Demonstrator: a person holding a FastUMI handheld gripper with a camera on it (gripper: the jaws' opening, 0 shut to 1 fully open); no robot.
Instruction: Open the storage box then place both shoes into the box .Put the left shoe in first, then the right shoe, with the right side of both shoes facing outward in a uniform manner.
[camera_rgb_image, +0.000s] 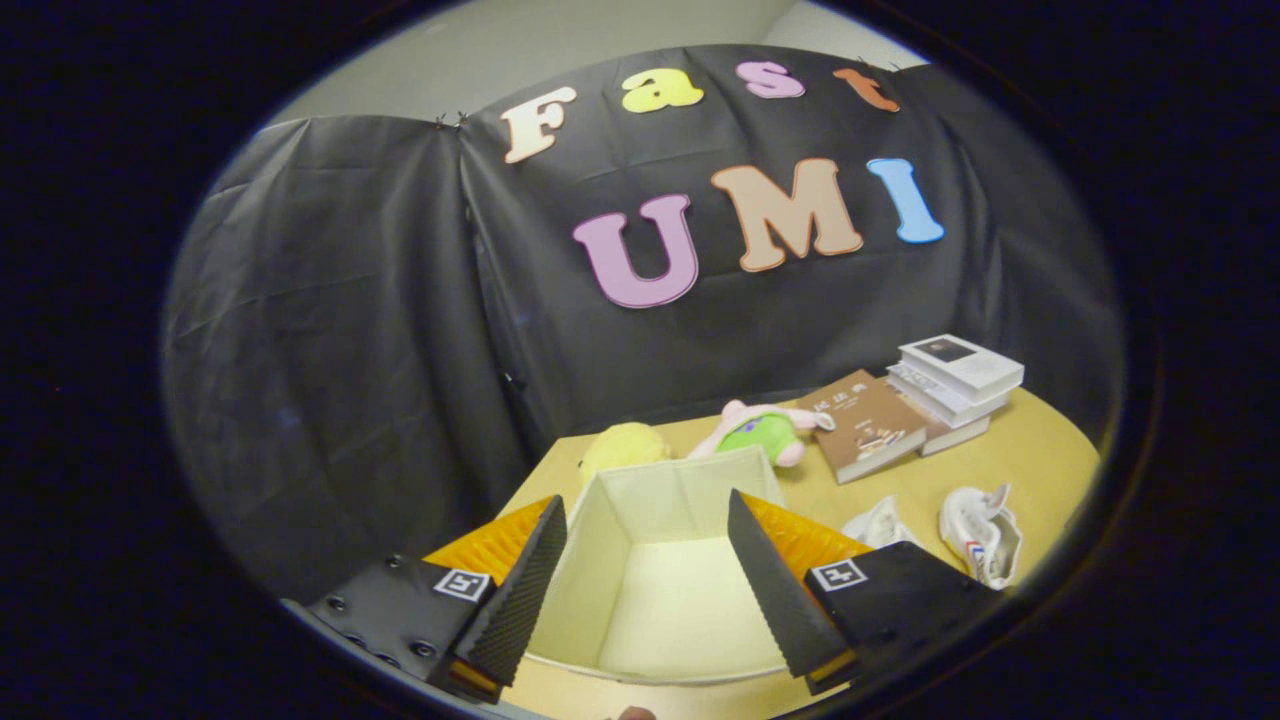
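Black cloth hangs behind a tan table (1040, 455), and the storage box (655, 560) sits open right between the gripper's fingers — empty inside. The gripper (645, 590) is spread wide, holding nothing. Just right of the box lie both shoes (980, 535), well clear of the fingers. Beyond the box: a green plush toy (765, 432), a yellow one (622, 447), stacked books (950, 385). Opening looks done — next call is swinging right to pick the left shoe, though which is which I can't tell.

Matt cloth storage box (655, 560); smooth matt wood bench (1010, 455); plush toys (765, 432); glossy paper books (955, 385) at two o'clock.
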